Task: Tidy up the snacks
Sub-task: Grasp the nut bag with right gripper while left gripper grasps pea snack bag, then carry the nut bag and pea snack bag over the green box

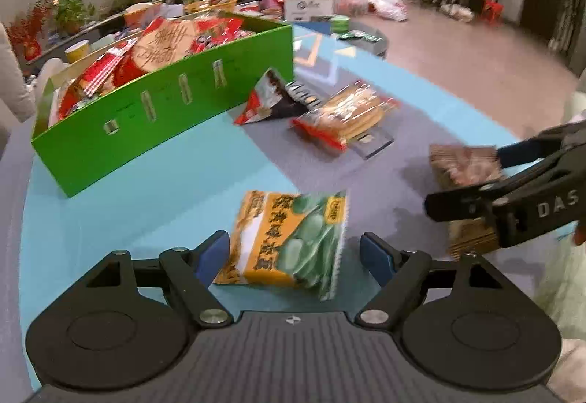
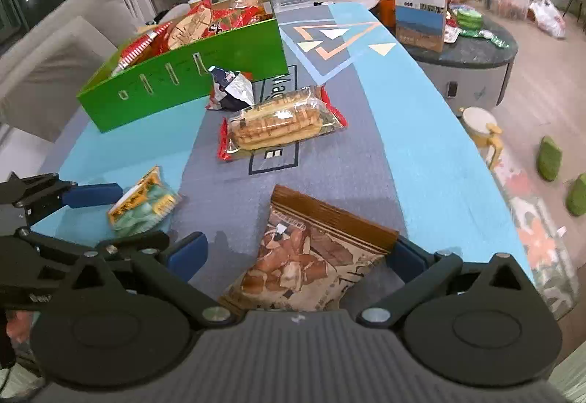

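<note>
A yellow-and-green snack packet point(image 1: 289, 242) lies on the table between the open fingers of my left gripper point(image 1: 295, 253); it also shows in the right wrist view point(image 2: 143, 201). A brown nut packet point(image 2: 311, 256) lies between the open fingers of my right gripper point(image 2: 296, 253), with the right finger touching its edge; it also shows in the left wrist view point(image 1: 465, 168). A green box point(image 1: 154, 103) full of snacks stands at the far left. A clear biscuit pack point(image 2: 278, 123) and a dark crumpled packet point(image 2: 230, 88) lie mid-table.
The table has a blue and grey mat point(image 2: 403, 132). A grey sofa point(image 2: 55, 48) is at the left. A round side table point(image 2: 476, 51) with a carton stands at the right. A mug point(image 2: 479, 124) and green slippers point(image 2: 549, 157) are on the floor.
</note>
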